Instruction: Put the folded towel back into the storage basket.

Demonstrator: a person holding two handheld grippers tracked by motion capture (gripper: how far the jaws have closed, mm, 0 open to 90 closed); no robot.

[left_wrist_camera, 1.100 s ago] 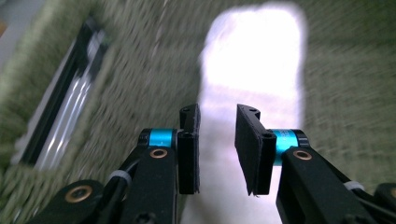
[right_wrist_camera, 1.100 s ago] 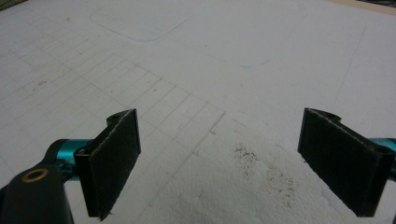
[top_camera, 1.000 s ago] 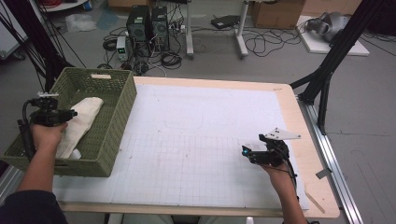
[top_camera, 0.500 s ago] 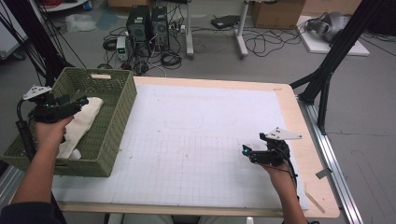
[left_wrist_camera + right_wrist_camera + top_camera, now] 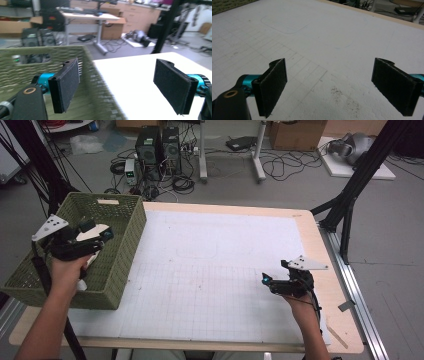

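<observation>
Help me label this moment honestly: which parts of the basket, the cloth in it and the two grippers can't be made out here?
- White cloth, high view: mostly hidden behind the left gripper and the hand; its full lie in the green basket is unclear.
- Basket, left gripper view: blurred, inside cut off by the bottom edge.
- Right gripper, high view: too small to judge the jaws; the right gripper view shows them wide apart over the white mat.

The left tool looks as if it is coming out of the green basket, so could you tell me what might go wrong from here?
1. The left tool, jaws wide and empty, hangs just above the green basket; sweeping toward the mat it could clip the basket's inner wall and drag it.
2. The white cloth lies draped inside, partly under the hand; its loose fold could snag.
</observation>
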